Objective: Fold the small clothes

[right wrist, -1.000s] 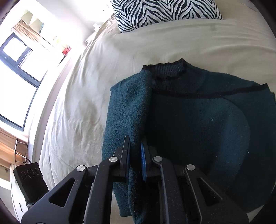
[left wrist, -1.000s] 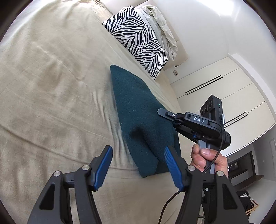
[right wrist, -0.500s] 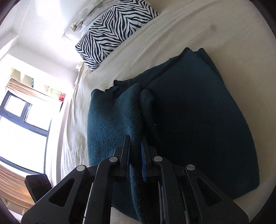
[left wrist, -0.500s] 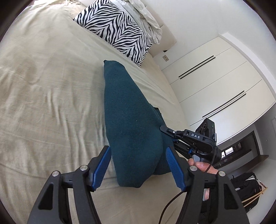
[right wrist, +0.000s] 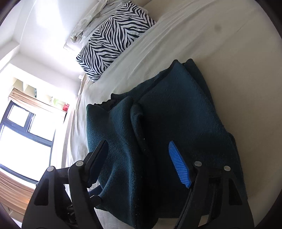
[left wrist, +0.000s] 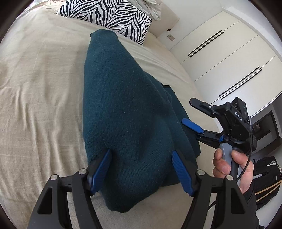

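Beige bed [left wrist: 40,74], zebra pillow [left wrist: 112,14] at head; white wardrobe doors [left wrist: 229,58]; bright black-framed window [right wrist: 23,130].

- Left gripper [left wrist: 141,170]: black struts, silver screws, ribbed blue pads [left wrist: 180,173].
- Right gripper [right wrist: 139,163]: same build; white "DAS" on housing, black cable, grey handle.
- Right hand [left wrist: 229,169]: bare skin, dark sleeve.
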`<state>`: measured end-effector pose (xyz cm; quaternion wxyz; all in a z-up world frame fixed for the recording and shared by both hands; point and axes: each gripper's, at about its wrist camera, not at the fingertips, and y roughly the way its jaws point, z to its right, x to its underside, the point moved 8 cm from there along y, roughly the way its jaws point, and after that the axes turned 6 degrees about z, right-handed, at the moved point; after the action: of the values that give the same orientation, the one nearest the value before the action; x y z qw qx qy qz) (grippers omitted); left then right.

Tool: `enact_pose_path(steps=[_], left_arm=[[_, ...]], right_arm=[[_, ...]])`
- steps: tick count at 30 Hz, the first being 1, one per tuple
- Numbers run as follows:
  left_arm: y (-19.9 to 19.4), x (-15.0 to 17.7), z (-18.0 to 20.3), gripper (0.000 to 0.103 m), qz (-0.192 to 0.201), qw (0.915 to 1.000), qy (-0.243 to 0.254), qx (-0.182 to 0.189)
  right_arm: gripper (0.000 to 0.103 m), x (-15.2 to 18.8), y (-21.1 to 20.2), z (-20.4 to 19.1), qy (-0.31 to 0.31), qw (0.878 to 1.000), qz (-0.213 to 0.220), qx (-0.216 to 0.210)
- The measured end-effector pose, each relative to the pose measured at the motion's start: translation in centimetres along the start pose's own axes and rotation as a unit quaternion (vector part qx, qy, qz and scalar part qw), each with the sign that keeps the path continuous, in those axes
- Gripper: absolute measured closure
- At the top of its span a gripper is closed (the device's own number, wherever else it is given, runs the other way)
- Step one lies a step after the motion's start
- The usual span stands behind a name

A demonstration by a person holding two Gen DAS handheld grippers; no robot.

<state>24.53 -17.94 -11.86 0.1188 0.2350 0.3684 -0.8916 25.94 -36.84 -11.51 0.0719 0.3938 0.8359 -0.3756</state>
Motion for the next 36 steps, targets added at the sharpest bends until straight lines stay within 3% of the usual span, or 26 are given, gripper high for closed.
enact_pose_path(steps=[5, 9, 12, 15, 18, 19, 22, 27, 30, 33, 36], left_arm=[[0.5, 0.1, 0.4, 0.027, -0.004, 0.9999, 0.01, -0.003], [0.7, 0.2, 0.6, 0.026, -0.007, 0.9999, 0.012, 0.0], [0.9, 0.2, 0.5, 0.026, -0.008, 0.9999, 0.009, 0.004], [1.1, 0.1, 0.6, 0.025, -0.007, 0.9999, 0.01, 0.005], [1.7, 0.0, 0.8, 0.022, -0.007, 0.9998, 0.016, 0.002], [1.7, 0.0, 0.9, 0.021, -0.007, 0.9998, 0.018, 0.002], [2.0, 0.0, 1.2, 0.021, -0.006, 0.9998, 0.021, -0.002], [2.3, 0.0, 1.4, 0.02, -0.005, 0.9998, 0.021, -0.003], [2.3, 0.0, 1.4, 0.02, -0.005, 0.9998, 0.021, -0.003], [2.3, 0.1, 1.7, 0.02, -0.005, 0.9998, 0.021, -0.003], [2.2, 0.1, 1.6, 0.02, -0.005, 0.9998, 0.019, -0.002]], right_arm=[[0.032, -0.5, 4.1, -1.0, 0.052, 0.994, -0.072, -0.066], [0.032, -1.4, 7.9, -1.3, 0.081, 0.988, -0.101, -0.085], [0.034, -2.2, 9.6, -3.2, 0.052, 0.989, -0.113, -0.082], [0.04, -3.4, 10.2, -5.9, -0.004, 0.991, -0.1, -0.084], [0.04, -5.5, 8.5, -8.1, -0.025, 0.99, -0.043, -0.129], [0.04, -6.1, 8.1, -7.9, -0.031, 0.993, -0.023, -0.113], [0.039, -6.8, 8.0, -4.2, -0.04, 0.999, -0.02, 0.025], [0.04, -5.4, 6.0, -4.6, -0.094, 0.995, -0.019, 0.026], [0.042, -4.3, 6.2, -6.4, -0.108, 0.993, -0.039, -0.024], [0.053, -3.0, 8.2, -6.5, -0.104, 0.991, -0.084, -0.01], [0.058, -2.1, 9.8, -4.8, -0.086, 0.99, -0.107, 0.03]])
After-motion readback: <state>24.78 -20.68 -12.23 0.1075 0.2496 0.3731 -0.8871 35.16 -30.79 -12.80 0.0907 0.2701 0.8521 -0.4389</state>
